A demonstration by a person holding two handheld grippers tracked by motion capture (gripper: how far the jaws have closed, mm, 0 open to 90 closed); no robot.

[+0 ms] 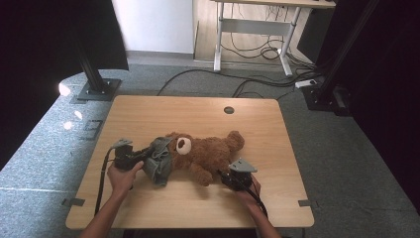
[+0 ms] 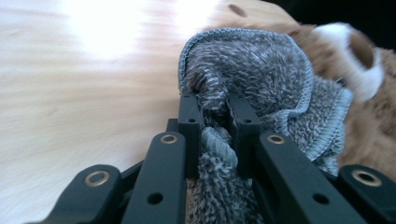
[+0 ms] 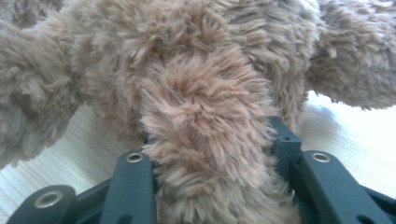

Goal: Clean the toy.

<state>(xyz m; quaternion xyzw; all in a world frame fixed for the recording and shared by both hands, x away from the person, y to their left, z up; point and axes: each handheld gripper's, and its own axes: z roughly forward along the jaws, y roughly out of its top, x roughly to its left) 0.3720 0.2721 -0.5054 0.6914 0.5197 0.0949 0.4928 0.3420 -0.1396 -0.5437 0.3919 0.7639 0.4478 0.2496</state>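
A brown teddy bear (image 1: 210,152) lies on its back in the middle of the wooden table (image 1: 148,114), head to the left. A grey fuzzy cloth (image 1: 159,166) is bunched at its head. My left gripper (image 1: 147,151) comes in from the left and is shut on a fold of this cloth (image 2: 252,70), pinched between the jaws of the left gripper (image 2: 215,109); the bear's muzzle (image 2: 369,65) shows behind. My right gripper (image 1: 225,176) is at the bear's lower side, the right gripper (image 3: 210,140) shut on a furry limb (image 3: 205,107) of the bear.
A round cable hole (image 1: 229,110) sits near the table's far edge. Black stand bases (image 1: 99,89) stand on the grey floor at the far left and far right. A white-legged desk (image 1: 252,25) and loose cables (image 1: 257,82) lie beyond.
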